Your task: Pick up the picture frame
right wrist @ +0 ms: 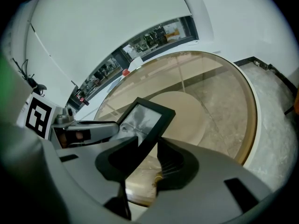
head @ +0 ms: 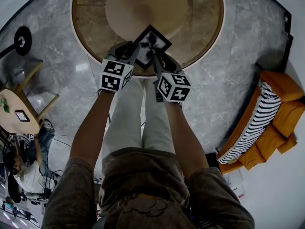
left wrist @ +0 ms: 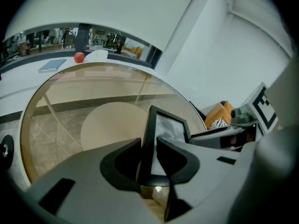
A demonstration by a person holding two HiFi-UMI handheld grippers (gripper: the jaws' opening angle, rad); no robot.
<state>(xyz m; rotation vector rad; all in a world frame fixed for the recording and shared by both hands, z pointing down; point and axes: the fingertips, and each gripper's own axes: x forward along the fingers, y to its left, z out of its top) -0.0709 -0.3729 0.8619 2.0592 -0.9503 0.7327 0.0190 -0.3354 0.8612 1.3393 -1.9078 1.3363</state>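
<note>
**Close the second grip, then lift as one**

Keep the left gripper [left wrist: 148,143] clamped as it is on one edge of the picture frame [head: 151,43], pads tight on front and back. Finish with the right gripper [right wrist: 147,146]: jaws apart astride the opposite edge, frame crossing them at a slant, a wedge of daylight beside one jaw, so judged not yet pressing. Square that gripper to the frame's plane before squeezing, or risk a twist against the left hold. Squeeze gently and mind the glazed face. Raise both hands together, straight up, clear of the round table [head: 205,13].

Find the frame in the head view at 12 o'clock from the two marker cubes, turned like a diamond, over the table's 6 o'clock rim. Cannot tell there whether resting on the top or already off it.

Take from the head view what neither gripper view gives: both arms at once, the frame's diamond turn, a small wooden side table [head: 19,113] at 9 o'clock. No pad contact readable there. Look to the left gripper view for the tight clamp, with the frame nearly edge-on, and for a small red round thing [left wrist: 79,57] at 11 o'clock on a far ledge. Look to the right gripper view for the picture's pale face seen obliquely, and for that gap at the jaw, hidden from the other two.
</note>
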